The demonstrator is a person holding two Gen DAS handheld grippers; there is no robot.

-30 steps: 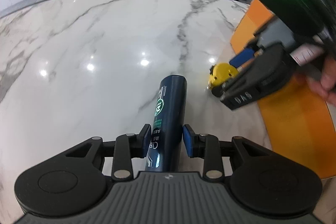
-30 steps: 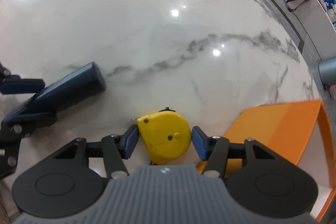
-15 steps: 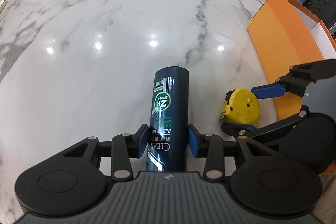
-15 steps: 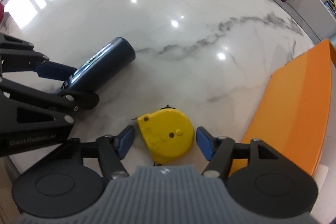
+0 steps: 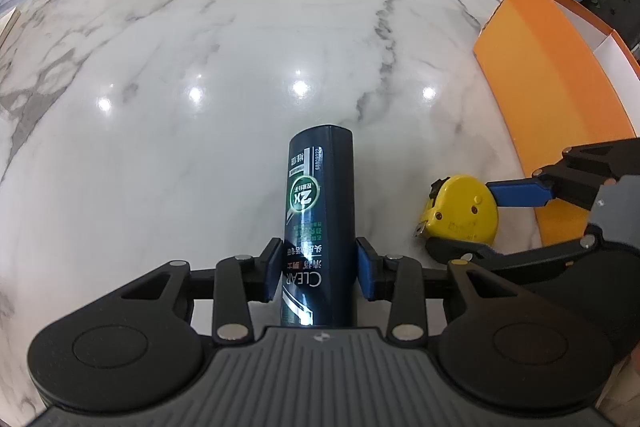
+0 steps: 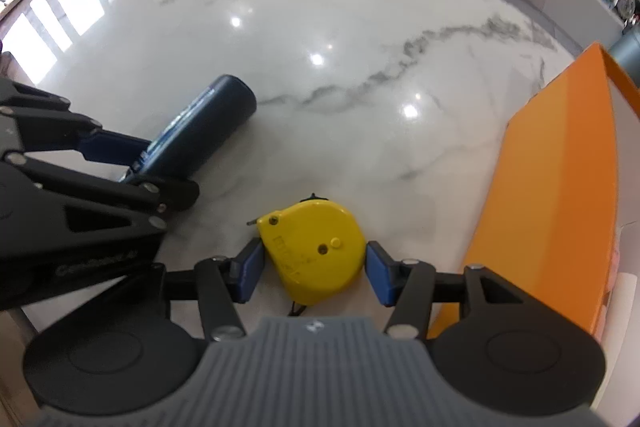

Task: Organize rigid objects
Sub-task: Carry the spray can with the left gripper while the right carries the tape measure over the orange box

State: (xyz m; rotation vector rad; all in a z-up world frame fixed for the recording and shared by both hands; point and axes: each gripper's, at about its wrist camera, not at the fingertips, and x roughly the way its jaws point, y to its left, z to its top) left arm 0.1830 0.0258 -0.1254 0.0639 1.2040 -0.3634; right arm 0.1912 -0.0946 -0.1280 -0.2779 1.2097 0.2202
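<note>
We see the left gripper (image 5: 316, 275) astride a dark blue bottle (image 5: 320, 211) that lies flat on the marble desk (image 5: 200, 67); its jaws are closing, the blue pads just beside the bottle's sides, and a thin gap seems to show on each side, though we cannot be sure. Just to the right, the right gripper (image 6: 312, 271) straddles a yellow tape measure (image 6: 314, 247) lying flat on the desk; its jaws are closing too, the pads at the case's edges, contact unclear. Further right sits an orange box (image 6: 560, 187), near the tape measure.
</note>
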